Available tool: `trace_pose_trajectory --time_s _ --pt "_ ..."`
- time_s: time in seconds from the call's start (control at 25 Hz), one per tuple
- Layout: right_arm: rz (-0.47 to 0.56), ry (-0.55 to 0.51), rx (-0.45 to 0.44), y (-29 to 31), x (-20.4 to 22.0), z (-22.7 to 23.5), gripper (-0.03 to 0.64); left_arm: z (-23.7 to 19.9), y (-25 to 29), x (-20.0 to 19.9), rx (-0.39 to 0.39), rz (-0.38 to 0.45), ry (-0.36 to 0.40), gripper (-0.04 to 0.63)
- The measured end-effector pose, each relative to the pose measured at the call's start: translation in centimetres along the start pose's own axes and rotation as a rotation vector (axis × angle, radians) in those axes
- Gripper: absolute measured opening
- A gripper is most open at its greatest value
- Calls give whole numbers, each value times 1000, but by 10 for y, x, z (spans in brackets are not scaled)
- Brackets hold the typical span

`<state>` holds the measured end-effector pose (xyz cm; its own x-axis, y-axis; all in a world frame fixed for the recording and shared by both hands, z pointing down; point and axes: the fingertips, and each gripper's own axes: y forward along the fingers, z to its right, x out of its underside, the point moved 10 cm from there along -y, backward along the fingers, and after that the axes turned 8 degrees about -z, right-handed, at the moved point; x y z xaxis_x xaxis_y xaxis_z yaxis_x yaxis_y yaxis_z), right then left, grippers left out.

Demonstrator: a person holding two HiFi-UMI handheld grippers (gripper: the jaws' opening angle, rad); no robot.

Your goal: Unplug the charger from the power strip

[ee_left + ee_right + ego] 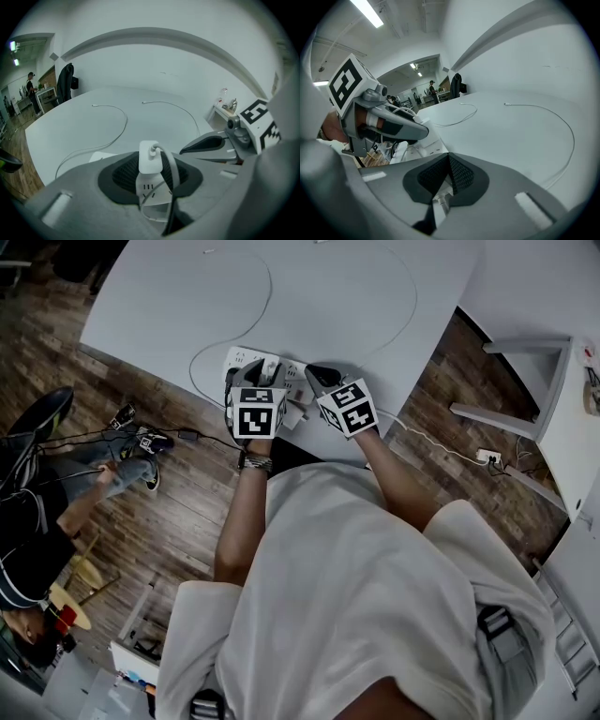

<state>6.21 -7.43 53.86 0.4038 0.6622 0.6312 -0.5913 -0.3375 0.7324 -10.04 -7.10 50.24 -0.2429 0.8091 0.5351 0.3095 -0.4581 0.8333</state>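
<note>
A white charger (150,158) with a white cable in its top stands in the white power strip (151,191). My left gripper (151,174) is shut on the charger, a dark pad on each side. In the head view the power strip (246,360) lies at the table's near edge, with the left gripper (251,388) over it and the right gripper (321,381) at its right end. My right gripper (449,174) has its pad tips together, and a white end piece with a cord stub (440,200) sits in the gap behind them. The strip (424,144) lies just left of it.
Thin white cables (258,292) curl over the grey table (375,296). The strip's cord runs right to a floor socket (489,457). A white stand (553,399) is at the right. A seated person (56,521) and loose wires are on the wooden floor at the left.
</note>
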Motion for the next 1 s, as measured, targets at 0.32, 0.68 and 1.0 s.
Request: trace_pose_trajectory --time_s 0.32,0.68,1.0 --pt "2 -1 -1 1 0 1 0 -2 0 0 20 13 -31 140" --pt "-15 -30 5 1 -1 0 2 7 0 -4 -51 -20 83 138" --pt "-14 -31 -1 1 -1 -1 2 0 -2 1 6 4 -33 140"
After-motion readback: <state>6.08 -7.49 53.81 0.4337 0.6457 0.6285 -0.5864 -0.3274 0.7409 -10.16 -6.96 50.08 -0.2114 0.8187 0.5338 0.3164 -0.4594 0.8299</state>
